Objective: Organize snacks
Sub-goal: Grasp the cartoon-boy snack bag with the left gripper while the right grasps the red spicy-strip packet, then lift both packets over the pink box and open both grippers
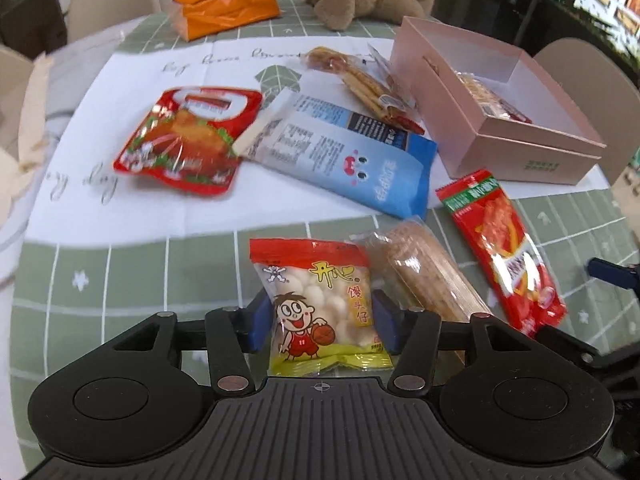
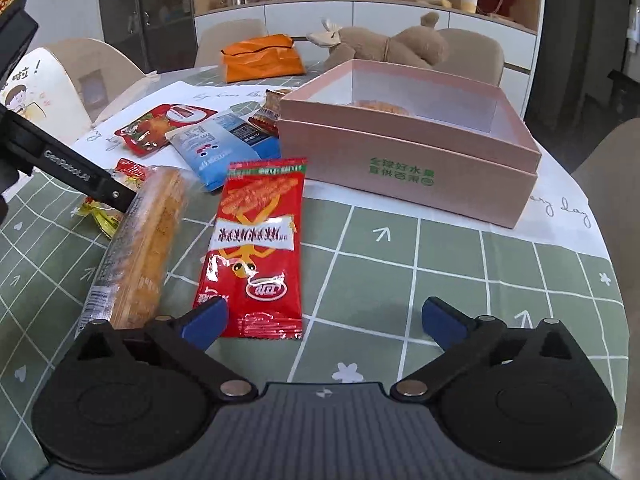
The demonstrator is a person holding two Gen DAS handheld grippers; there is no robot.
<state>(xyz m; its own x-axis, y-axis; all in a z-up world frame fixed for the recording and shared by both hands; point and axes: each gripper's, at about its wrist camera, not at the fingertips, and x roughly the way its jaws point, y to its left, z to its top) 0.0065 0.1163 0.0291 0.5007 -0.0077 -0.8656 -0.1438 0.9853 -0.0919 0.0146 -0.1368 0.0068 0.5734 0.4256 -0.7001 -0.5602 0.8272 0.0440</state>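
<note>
**Snack sorting: early stage, most packets still outside the box**

Progress. The task was judged to be near its start. The pink box (image 2: pixel 408 168) stood open on the tabletop (image 2: pixel 440 264), at the right of the snack spread. At least one packet (image 1: pixel 486 98) lay inside it, against the far-left wall; the label could not be read. The rest of the white interior, as far as visible, was bare.

Left to do. Six packets remained outside the box:
- bun bag (image 1: pixel 320 304), in the left tongs;
- biscuit roll (image 2: pixel 148 248), just right of the bun bag;
- red strip pack (image 2: pixel 256 248), between the roll and the box;
- blue pack (image 1: pixel 344 152), behind these;
- chicken pack (image 1: pixel 184 140), touching the blue pack's left end;
- clear stick pack (image 1: pixel 360 80), leaning near the box's left wall.

Tongs. The left tongs (image 1: pixel 320 320) had their blue pads pressed against both sides of the bun bag, closed to the bag's width. Whether the bag was lifted or resting on the tabletop could not be told. The right tongs (image 2: pixel 324 320) were spread wide and held nothing; the left pad sat at the near end of the red strip pack.

Other items. An orange bag (image 2: pixel 260 58) and a plush toy (image 2: pixel 384 46) lay at the far edge and were not judged part of the sort.
</note>
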